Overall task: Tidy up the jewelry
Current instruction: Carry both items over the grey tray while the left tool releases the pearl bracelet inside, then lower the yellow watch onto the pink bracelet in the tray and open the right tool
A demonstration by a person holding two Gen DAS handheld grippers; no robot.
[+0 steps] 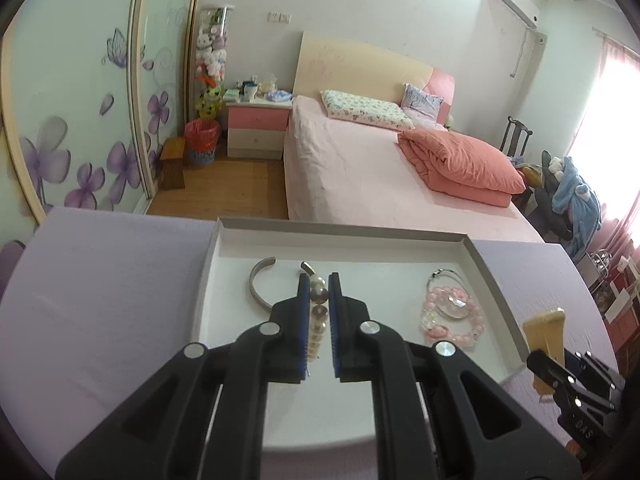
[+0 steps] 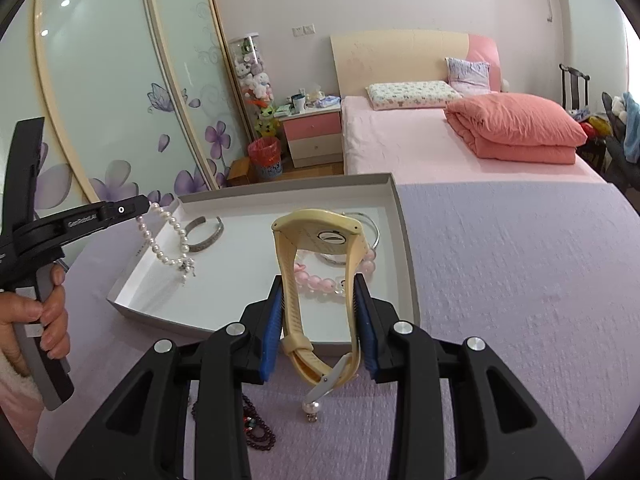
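Pearls (image 1: 318,312) hang clamped between the left fingers (image 1: 319,280), the strand's long axis running down from the tips, its loose end dangling just above the tray (image 2: 394,200) floor near the left wall. The cuff (image 1: 260,284) lies on the floor just beyond and left of those tips, so the drop wants the bare white patch straight under and ahead of them, short of the cuff. The right fingers (image 2: 320,284) are clamped on a cream watch (image 2: 316,240), its strap loop standing upright with the face at the top, tilted forward over the tray's near wall. Ahead of and below it lie the pink beads (image 2: 320,282) and a thin bangle (image 2: 372,224), which crowd the right half. Open floor remains between the two groups, mid-tray. The left hand looks nearer to release; both tray walls are low. Dark beads (image 2: 256,428) and a silver piece (image 2: 312,408) wait on the bench under the right fingers.
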